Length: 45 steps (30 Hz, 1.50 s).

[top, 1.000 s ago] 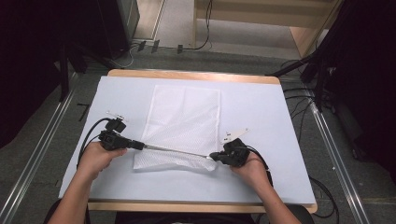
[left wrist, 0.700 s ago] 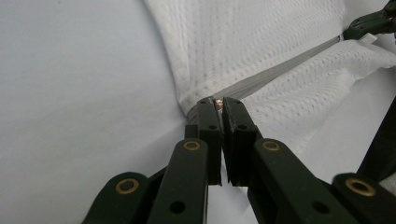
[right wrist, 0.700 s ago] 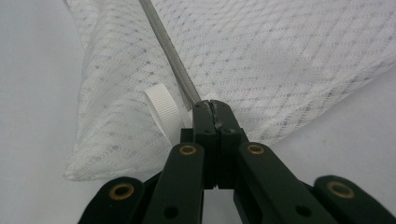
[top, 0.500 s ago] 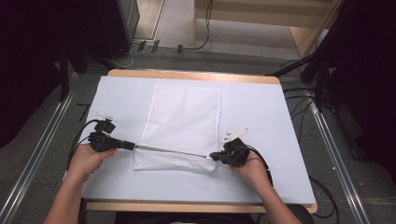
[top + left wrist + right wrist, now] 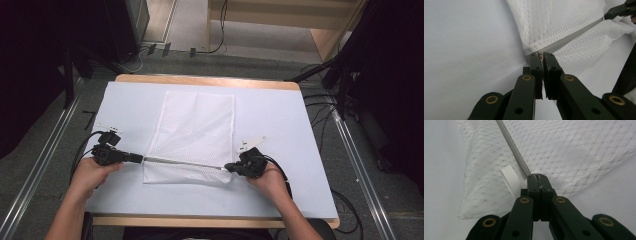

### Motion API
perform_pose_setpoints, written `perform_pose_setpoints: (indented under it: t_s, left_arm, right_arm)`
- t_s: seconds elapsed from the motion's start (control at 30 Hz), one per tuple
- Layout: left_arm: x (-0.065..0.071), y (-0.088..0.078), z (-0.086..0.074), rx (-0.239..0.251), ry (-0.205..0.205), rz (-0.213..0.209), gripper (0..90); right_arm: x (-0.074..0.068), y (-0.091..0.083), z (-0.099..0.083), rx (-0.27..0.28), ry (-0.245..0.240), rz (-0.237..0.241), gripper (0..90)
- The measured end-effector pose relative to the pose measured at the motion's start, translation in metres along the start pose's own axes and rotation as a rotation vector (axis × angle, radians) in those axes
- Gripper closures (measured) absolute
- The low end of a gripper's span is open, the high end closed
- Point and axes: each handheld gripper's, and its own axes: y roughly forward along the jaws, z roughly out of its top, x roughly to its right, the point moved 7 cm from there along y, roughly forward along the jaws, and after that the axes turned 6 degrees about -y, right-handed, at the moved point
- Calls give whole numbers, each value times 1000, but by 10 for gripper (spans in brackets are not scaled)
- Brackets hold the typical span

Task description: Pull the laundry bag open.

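Bright, even light; dark surroundings

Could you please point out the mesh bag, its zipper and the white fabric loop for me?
mesh bag [image 5: 197, 122], high view, middle of its white mesh face.
zipper [image 5: 182, 161], high view, middle of the grey line stretched between the tongs.
white fabric loop [image 5: 510, 180], right gripper view, its ribbed outer band.

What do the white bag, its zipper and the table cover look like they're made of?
Bag: white woven mesh, likely synthetic; the left gripper view shows a fine open weave, semi-sheer and matte.
Zipper: grey tape along a closed line, probably plastic or nylon; the teeth are too fine to tell.
Table cover: smooth, matte, pale sheet, with a wooden edge showing beyond it.
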Motion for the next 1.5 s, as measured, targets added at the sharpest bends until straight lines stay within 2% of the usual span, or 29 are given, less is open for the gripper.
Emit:
perform_pose_setpoints:
  t_s: [0.1,0.23,0.4,0.43,0.6,0.67,0.7,0.77,0.8,0.87,0.93,1.03,1.27,1.5]
  left_arm:
    - [-2,2,-1,-14,6,2,879]
    - [-2,2,-2,-12,10,-2,877]
    - [1,3,-3,-12,6,-7,873]
    - [1,3,-4,-20,17,-2,873]
    - [6,3,-9,-25,22,-6,873]
    - [8,4,-13,-50,28,-17,866]
    - [8,5,-14,-57,33,-12,852]
    - [8,5,-12,-46,42,-9,751]
    - [8,5,-10,-25,46,-6,719]
    - [8,3,-7,13,75,-1,652]
    - [6,0,-4,51,104,24,590]
    - [2,-6,0,100,109,43,556]
    - [-7,-11,5,159,107,89,464]
    - [-16,-11,9,175,116,150,377]
  right_arm:
    - [1,-1,0,-8,-3,-15,900]
    - [3,-2,0,-3,5,-10,900]
    - [3,-2,0,-3,4,-9,900]
    - [3,-2,0,-4,4,-9,900]
    - [3,-2,0,-10,2,-10,900]
    - [3,-2,1,-10,2,-11,900]
    - [2,-2,1,-12,11,-4,858]
    - [1,-2,4,-4,13,15,799]
    - [1,-3,6,4,4,17,798]
    - [1,-7,11,36,1,16,758]
    - [3,-11,14,64,9,5,721]
    - [9,-15,15,87,29,-27,627]
    - [28,-25,10,112,82,-90,515]
    - [45,-31,1,115,132,-146,414]
